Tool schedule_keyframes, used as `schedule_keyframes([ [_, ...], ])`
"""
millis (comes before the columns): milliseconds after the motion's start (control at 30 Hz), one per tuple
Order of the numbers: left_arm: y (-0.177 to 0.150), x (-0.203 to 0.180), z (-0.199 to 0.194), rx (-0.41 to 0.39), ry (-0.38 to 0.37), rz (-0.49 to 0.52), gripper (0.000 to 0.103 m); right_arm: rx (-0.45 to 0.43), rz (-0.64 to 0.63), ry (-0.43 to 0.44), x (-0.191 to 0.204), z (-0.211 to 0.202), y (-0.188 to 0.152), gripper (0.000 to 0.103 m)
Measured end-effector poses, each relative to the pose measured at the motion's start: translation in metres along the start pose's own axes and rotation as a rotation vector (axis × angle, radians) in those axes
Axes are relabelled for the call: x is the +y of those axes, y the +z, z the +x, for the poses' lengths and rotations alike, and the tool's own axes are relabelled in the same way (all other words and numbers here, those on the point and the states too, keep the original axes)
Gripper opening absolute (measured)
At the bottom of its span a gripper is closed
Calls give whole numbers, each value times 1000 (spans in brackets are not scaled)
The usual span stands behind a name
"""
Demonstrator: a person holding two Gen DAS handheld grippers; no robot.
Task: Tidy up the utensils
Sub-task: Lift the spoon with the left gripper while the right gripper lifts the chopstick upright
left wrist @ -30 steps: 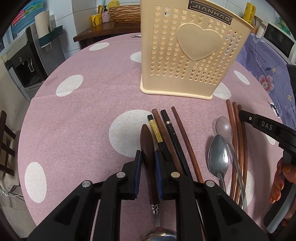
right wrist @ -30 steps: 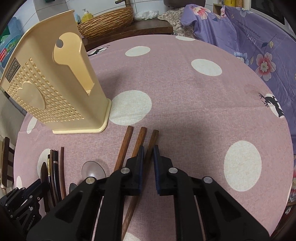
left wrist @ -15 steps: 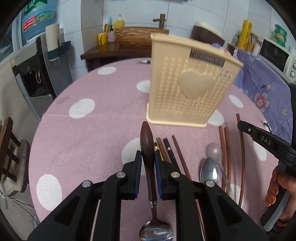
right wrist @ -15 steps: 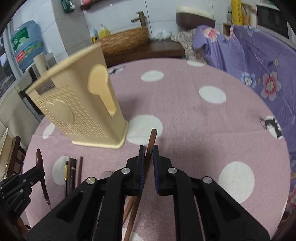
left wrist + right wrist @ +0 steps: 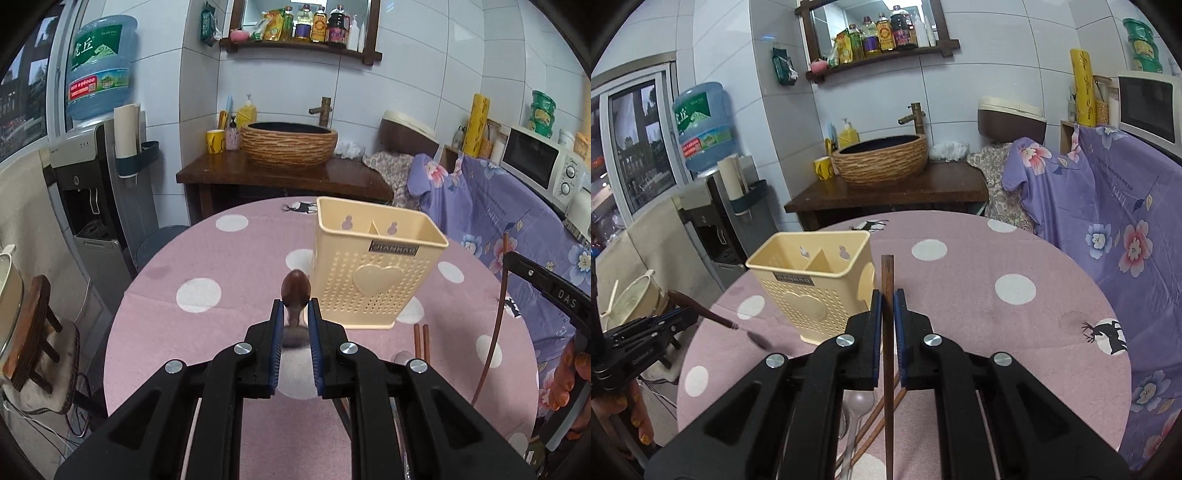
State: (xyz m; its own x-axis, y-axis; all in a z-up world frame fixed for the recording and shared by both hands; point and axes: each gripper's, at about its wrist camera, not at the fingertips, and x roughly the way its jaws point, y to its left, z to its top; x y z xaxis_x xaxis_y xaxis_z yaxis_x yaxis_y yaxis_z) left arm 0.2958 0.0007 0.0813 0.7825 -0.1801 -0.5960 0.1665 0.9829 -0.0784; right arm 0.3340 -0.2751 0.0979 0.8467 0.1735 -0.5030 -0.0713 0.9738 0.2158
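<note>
**Both grippers loaded above the table**

Left wrist view: the left gripper (image 5: 295,314) has its jaws nearly closed, clamped on a brown-handled spoon (image 5: 295,291), just in front of the cream utensil holder (image 5: 373,273). Right wrist view: the right gripper (image 5: 884,306) is pinched tight on a wooden chopstick (image 5: 887,332), beside the holder's right edge. More chopsticks (image 5: 875,424) lie on the dotted tablecloth (image 5: 997,332), nearer than the holder.

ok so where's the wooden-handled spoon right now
In the left wrist view the wooden-handled spoon sits clamped in the left gripper, raised above the table just left of the beige utensil holder.
</note>
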Motion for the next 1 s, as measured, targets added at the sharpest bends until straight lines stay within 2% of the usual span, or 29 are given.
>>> schedule_keyframes([
  [133,4,4,-3,-11,-13,-11,14,-13,-5,25,2,-10,6,8],
  [167,5,4,-4,-11,-15,-13,5,-14,-4,31,3,-12,5,7],
  [200,7,4,-4,-13,-17,-10,2,-14,-2,36,3,-13,7,7],
  [433,17,2,-17,-50,-5,21,2,-36,-9,54,5,-25,18,7],
  [533,18,7,-10,-30,7,10,2,-31,-1,53,3,-25,18,7],
  [633,17,14,11,50,-9,-10,3,-35,0,58,3,-27,18,7],
  [700,12,15,34,130,-23,1,20,-36,-4,58,2,-28,18,7],
  [733,9,14,44,154,-24,18,47,-38,-5,57,2,-28,18,7],
  [767,6,13,54,170,-20,36,60,-38,-4,58,2,-28,17,7],
  [833,-2,12,76,200,12,65,60,-38,-4,61,2,-28,17,7],
  [1000,-16,5,129,328,15,131,52,-42,-20,58,6,-30,16,7],
])
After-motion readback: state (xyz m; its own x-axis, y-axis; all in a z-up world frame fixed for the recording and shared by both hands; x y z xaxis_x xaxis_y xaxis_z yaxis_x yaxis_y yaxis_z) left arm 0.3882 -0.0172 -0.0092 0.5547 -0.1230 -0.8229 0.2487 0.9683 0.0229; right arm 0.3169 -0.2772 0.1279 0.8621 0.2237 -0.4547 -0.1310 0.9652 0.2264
